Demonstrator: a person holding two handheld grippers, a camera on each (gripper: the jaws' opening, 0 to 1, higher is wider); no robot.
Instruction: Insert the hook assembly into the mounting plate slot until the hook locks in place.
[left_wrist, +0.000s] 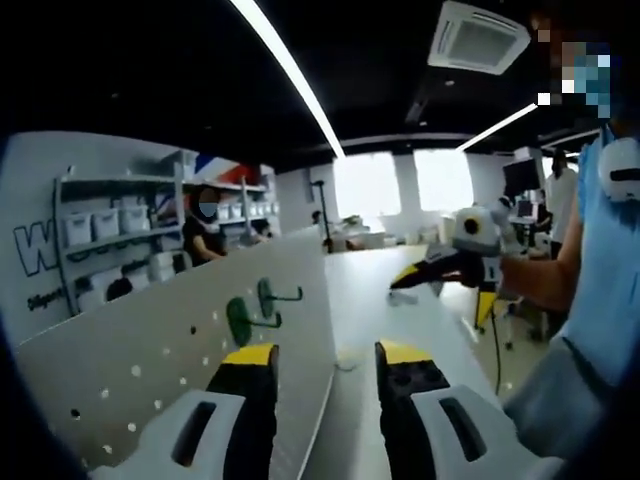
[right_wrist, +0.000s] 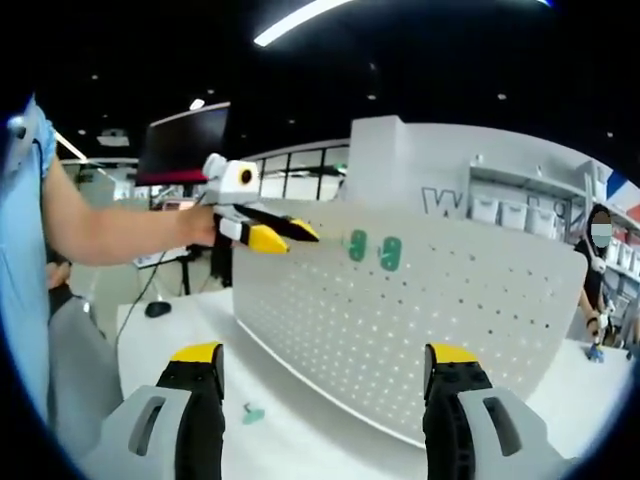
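A white pegboard mounting plate (left_wrist: 150, 370) stands upright on the white table (left_wrist: 370, 300). Two green hooks (left_wrist: 262, 305) are seated in it side by side, their wire arms pointing out; they also show as green bases (right_wrist: 373, 249) on the pegboard (right_wrist: 400, 320). A small loose green piece (right_wrist: 253, 412) lies on the table in front of the board. My left gripper (left_wrist: 325, 355) is open and empty, beside the board's edge; in the right gripper view the left gripper (right_wrist: 285, 234) hovers at the board's upper left corner. My right gripper (right_wrist: 325, 352) is open and empty, facing the board, and shows as the right gripper (left_wrist: 402, 282) over the table.
Shelves with white bins (left_wrist: 110, 235) stand behind the board. A seated person (left_wrist: 205, 235) is at the back, another person (right_wrist: 598, 270) at the right. A dark monitor (right_wrist: 185, 145) and a black mouse (right_wrist: 157, 309) sit at the table's far side. The holder's arm (right_wrist: 110, 235) reaches in.
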